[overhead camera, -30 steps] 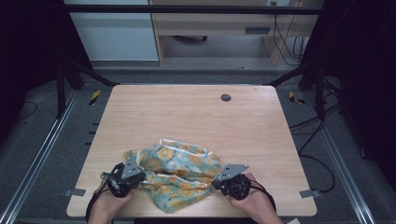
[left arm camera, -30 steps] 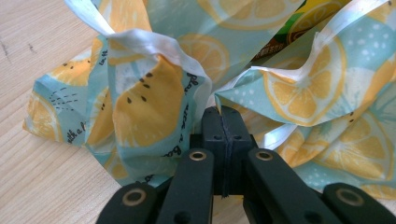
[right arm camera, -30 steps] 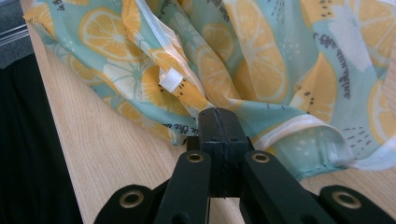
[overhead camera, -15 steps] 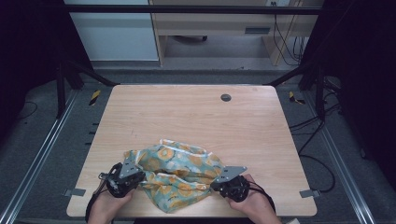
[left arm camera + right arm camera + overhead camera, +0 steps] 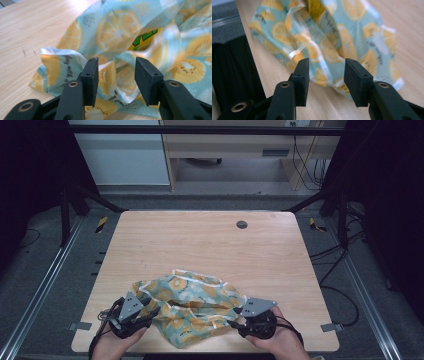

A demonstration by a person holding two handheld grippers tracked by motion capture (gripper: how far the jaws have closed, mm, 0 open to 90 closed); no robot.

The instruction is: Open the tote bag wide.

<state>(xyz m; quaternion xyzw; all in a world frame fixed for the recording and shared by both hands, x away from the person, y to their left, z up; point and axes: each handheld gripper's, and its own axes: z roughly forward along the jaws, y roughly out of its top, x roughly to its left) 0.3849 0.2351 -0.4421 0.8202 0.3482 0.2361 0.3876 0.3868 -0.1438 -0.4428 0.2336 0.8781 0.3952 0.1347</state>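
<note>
A crumpled fruit-print cloth (image 5: 192, 307) is lying on the wooden table (image 5: 200, 245). The left gripper (image 5: 150, 312) and right gripper (image 5: 235, 319) are flanking it, their jaws having just been opening and now standing apart, pressing on nothing.

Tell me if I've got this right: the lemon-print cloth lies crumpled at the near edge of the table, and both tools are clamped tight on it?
Not quite. Both gripper views show the left tool and right tool with jaws apart, having just opened, not pressing the cloth. The cloth does lie crumpled at the table near edge.
</note>
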